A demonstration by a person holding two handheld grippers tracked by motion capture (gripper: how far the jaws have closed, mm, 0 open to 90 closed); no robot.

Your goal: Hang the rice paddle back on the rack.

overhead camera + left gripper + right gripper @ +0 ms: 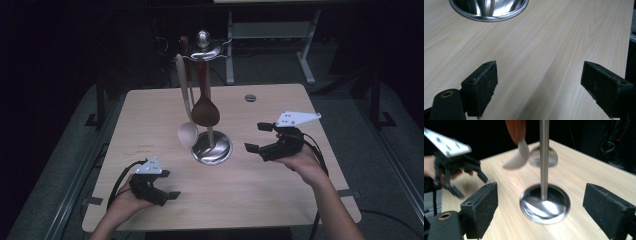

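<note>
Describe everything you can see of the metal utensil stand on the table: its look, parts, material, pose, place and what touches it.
The utensil stand looks like polished steel: a round, dished, mirror-bright base, a slim upright pole rising from its middle, and a domed cap with a knob on top. It stands upright near the middle of the pale wooden table. A dark brown wooden spoon and a pale spoon hang from its top, bowls downward. No gripper touches it: the right gripper, jaws apart, faces it from the side.

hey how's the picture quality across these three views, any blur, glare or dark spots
High view: dim overall, room black around the lit table. Left gripper view: bright and sharp on the wood grain, with glare streaks on the stand's steel base. Right gripper view: motion blur on the white spoon and left gripper; bright reflections in the base.
</note>
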